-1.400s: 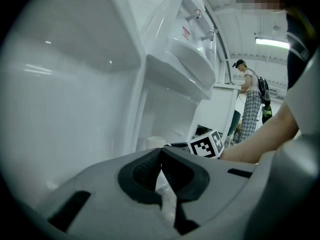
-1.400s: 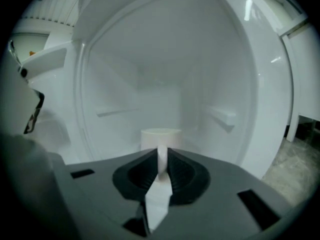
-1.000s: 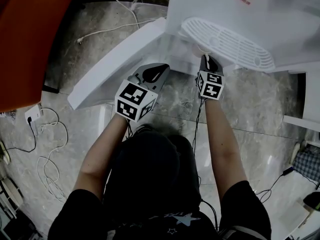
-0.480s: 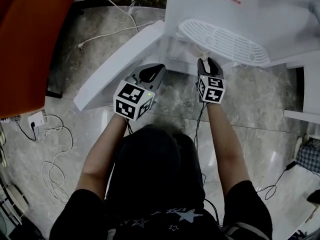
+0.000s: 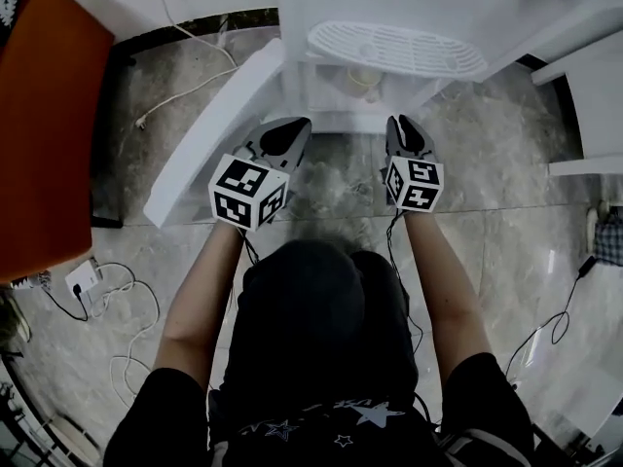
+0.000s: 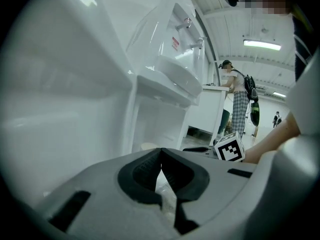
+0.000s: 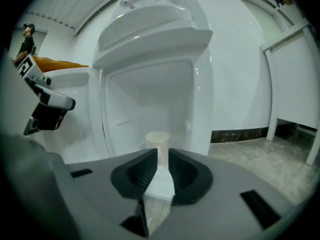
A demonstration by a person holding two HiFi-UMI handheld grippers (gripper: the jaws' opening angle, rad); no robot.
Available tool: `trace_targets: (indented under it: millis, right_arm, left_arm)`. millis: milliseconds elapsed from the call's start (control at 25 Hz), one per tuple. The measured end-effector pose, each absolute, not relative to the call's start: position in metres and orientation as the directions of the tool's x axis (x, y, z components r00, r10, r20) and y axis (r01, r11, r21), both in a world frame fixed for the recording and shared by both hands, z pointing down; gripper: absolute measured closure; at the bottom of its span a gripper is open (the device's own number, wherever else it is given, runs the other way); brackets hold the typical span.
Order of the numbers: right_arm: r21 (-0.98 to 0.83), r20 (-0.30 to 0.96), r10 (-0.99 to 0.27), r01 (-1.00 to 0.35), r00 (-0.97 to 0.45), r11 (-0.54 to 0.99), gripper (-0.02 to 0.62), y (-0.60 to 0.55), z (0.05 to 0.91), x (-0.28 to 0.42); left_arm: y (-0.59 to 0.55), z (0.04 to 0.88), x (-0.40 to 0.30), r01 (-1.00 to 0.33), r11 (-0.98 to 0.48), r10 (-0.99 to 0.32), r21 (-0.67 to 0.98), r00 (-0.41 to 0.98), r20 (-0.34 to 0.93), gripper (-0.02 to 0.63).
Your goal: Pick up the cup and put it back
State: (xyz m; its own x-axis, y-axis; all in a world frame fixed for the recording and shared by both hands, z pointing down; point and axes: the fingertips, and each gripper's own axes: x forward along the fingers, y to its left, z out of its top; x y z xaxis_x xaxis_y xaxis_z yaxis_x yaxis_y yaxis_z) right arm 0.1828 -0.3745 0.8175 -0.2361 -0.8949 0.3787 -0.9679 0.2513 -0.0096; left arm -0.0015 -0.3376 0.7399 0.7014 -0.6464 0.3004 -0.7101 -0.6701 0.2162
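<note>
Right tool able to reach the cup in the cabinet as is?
Probably yes: the cup stands straight ahead of the right tool, door open, nothing between. Its jaws, empty, have just been closing and need widening.

The cup (image 7: 157,145) is standing upright, pale cream and plain-sided with its open mouth up. It sits on the floor of the white dispenser's (image 7: 235,74) lower compartment, about midway between the left and right walls, beneath the drip tray (image 5: 394,49), and nothing is touching it.

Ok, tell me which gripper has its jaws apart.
The right gripper: its jaws have just been closing but a gap shows, nothing in it, the cup beyond. The left gripper has its tips touching.
</note>
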Motion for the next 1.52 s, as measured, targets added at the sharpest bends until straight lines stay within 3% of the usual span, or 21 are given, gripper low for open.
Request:
trace_targets:
  millis: [200,560,1040,1520]
  right_arm:
    - [0.002,0.416,-0.897,-0.986,-0.150,0.166,0.588,-0.352,0.798,0.215]
    - [-0.038,0.435,-0.874,-0.973,-0.219,0.226,0.589,-0.247,0.678,0.231]
    - [-0.101,0.514,-0.816,-0.964,-0.263,0.247,0.588,-0.053,0.449,0.232]
    - [-0.169,0.444,-0.842,-0.952,-0.306,0.256,0.589,-0.003,0.319,0.198]
  left_arm:
    - [-0.320,0.713,0.015,-0.684,-0.697,-0.609,0.215,0.723,0.325,0.597]
    - [-0.256,0.613,0.033,-0.714,-0.666,-0.601,0.216,0.685,0.413,0.597]
    - [-0.053,0.402,-0.006,-0.807,-0.519,-0.624,0.281,0.583,0.521,0.597]
    - [-0.014,0.255,-0.037,-0.804,-0.538,-0.695,0.254,0.593,0.406,0.597]
